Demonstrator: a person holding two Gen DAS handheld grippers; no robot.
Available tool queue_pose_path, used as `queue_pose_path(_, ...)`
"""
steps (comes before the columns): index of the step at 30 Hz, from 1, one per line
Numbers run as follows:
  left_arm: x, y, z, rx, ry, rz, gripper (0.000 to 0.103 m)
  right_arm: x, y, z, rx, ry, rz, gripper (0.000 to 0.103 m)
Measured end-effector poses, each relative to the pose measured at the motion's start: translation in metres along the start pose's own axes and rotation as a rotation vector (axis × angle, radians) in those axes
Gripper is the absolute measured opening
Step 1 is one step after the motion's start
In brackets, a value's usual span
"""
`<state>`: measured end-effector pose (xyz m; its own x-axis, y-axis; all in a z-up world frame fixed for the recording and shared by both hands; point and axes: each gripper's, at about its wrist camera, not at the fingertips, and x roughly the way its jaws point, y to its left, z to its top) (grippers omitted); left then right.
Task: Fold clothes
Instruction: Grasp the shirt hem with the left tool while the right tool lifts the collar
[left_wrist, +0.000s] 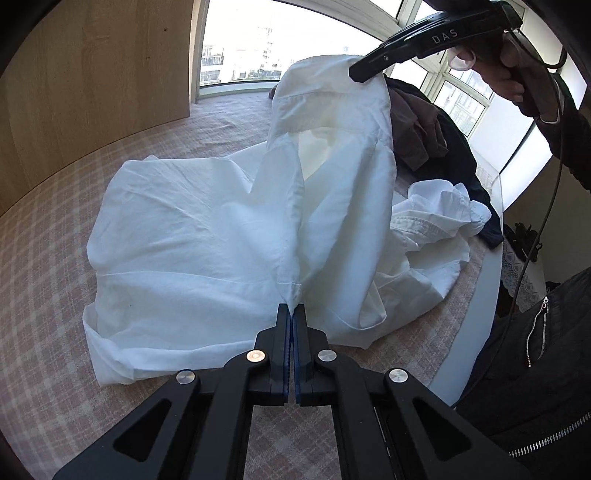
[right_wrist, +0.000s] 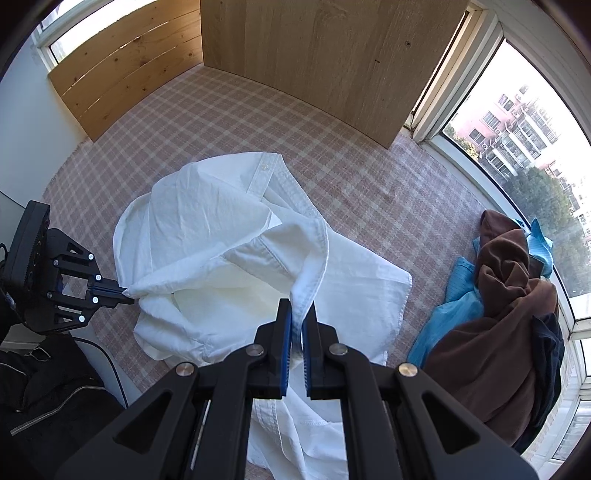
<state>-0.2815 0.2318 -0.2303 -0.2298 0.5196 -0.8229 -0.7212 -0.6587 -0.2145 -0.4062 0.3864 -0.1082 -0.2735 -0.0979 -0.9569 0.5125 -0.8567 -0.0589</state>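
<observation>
Left hand-held gripper (left_wrist: 291, 314) and right hand-held gripper (right_wrist: 297, 314) each clamped on a crumpled white cotton shirt (left_wrist: 192, 236); shirt partly lifted off the pink checked tabletop (right_wrist: 229, 110).

We see a surface (right_wrist: 369, 184) covered in a pink-and-white checked cloth. A white shirt (right_wrist: 229, 236) lies crumpled on it, partly lifted off. Right of the shirt, well apart, a heap of clothes (right_wrist: 509, 302) rests on the cloth: a brown garment (right_wrist: 506, 266) on top, a blue one (right_wrist: 448, 317) beneath it. Beyond the shirt, wooden panels (right_wrist: 314, 55) stand at the surface's far edge.
</observation>
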Motion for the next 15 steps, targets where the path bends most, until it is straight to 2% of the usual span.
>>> queue_pose_path(3,0.002,-0.005,-0.001,0.016,-0.004,0.008,0.004,0.001,0.001,0.000,-0.003,0.002,0.006,0.006)
queue_pose_path(5,0.004,-0.007,-0.004,0.046,0.002,0.046,0.017,0.001,0.002,0.000,-0.009,0.003,0.007,0.006)
queue_pose_path(9,0.005,-0.008,-0.006,0.064,-0.005,0.100,0.032,0.001,0.001,-0.001,-0.006,0.006,0.017,0.006)
queue_pose_path(15,0.020,-0.014,0.002,0.068,-0.009,0.067,0.033,0.000,-0.002,0.000,0.005,0.005,0.021,0.006)
